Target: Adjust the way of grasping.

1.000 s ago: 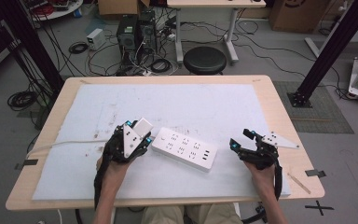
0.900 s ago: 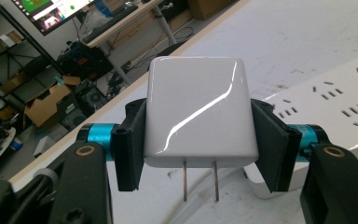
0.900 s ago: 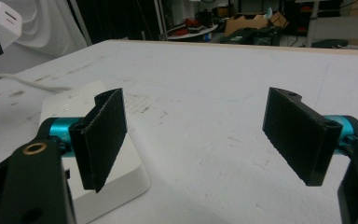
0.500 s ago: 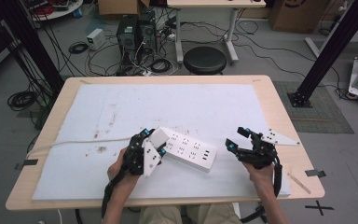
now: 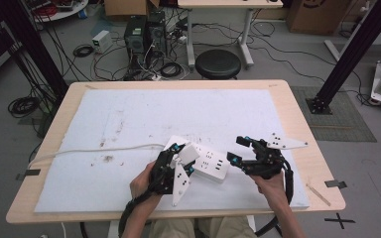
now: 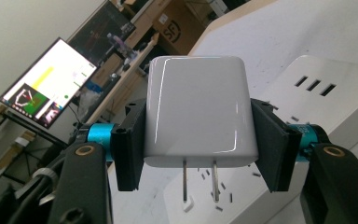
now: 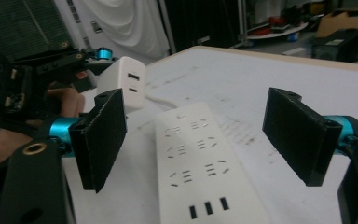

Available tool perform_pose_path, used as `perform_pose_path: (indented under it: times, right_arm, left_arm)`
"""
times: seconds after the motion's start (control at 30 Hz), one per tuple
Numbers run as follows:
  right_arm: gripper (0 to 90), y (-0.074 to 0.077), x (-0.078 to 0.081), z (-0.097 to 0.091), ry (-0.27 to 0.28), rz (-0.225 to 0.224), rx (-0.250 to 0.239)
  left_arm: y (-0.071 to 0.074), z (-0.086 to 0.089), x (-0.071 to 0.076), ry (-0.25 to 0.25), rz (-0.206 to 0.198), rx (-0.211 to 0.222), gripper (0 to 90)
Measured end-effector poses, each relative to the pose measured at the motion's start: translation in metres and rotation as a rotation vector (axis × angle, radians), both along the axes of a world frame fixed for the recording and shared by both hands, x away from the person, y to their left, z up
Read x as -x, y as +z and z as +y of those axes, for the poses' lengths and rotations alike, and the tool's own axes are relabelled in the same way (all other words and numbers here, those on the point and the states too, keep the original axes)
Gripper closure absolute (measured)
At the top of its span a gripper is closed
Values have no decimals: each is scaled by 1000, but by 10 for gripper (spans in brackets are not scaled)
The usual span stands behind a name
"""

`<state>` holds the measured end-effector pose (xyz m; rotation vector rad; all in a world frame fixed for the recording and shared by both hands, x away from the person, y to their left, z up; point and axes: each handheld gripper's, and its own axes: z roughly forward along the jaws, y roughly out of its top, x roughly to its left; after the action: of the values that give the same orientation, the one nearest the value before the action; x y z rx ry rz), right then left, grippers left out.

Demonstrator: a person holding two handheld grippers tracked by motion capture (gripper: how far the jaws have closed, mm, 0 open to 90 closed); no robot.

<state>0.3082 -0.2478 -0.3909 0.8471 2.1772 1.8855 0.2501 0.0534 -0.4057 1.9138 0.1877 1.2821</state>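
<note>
left gripper [image 5: 182, 157] clamped on charger [image 6: 198, 112], pads pressed on its two narrow sides, prongs left free and clear below the body. probably gripped that way so the prongs could meet a socket with nothing in the way. held just above the left end of the strip [image 5: 203, 159], prongs aimed down toward the strip face; in the left gripper view prongs sat close over a slot pair, contact hard to judge from that angle. charger's usb ports faced toward the right gripper [image 7: 205, 140], seen as two slots on the white block.

right gripper jaws well apart, nothing between the pads, hovering near the strip's right end. likely placed there to pin or steady the strip during the push.

strip lay flat on the white mat [image 5: 129, 114], long axis running from upper left to lower right in the high view, sockets up, its three narrow slots at the right end nearest the right gripper. cord [image 5: 94, 150] left from its left end, trailing off the table [image 5: 297, 109] edge.
</note>
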Motion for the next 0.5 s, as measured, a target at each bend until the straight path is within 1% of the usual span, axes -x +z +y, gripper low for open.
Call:
perform_pose_path:
  times: [0.07,0.13,0.2,0.23,0.27,0.3,0.37,0.43,0.47,0.5]
  right_arm:
    - [223,1,-2,3,37,28,-9]
    - [223,1,-2,6,58,40,-16]
    - [223,1,-5,8,83,42,-27]
    - [223,1,-6,9,94,56,-28]
    - [223,1,-7,10,120,74,-33]
    - [223,1,-7,10,120,74,-33]
    - [223,1,-9,13,157,89,-42]
    - [223,0,-10,15,179,105,-47]
    - [223,0,-10,16,193,112,-41]
    - [223,0,-10,17,200,118,-37]
  left_arm:
    - [-1,-3,1,-12,-4,-3,424]
    - [-1,-6,3,-19,-17,-5,424]
    - [-2,-8,5,-24,-30,-7,424]
    - [-2,-10,5,-29,-35,-7,424]
    - [-3,-11,6,-34,-43,-10,424]
    - [-3,-13,7,-42,-49,-13,424]
    - [-4,-16,8,-61,-65,-17,424]
    - [-5,-19,9,-72,-76,-32,424]
    - [-6,-20,9,-79,-82,-42,424]
    - [-6,-22,9,-85,-85,-43,424]
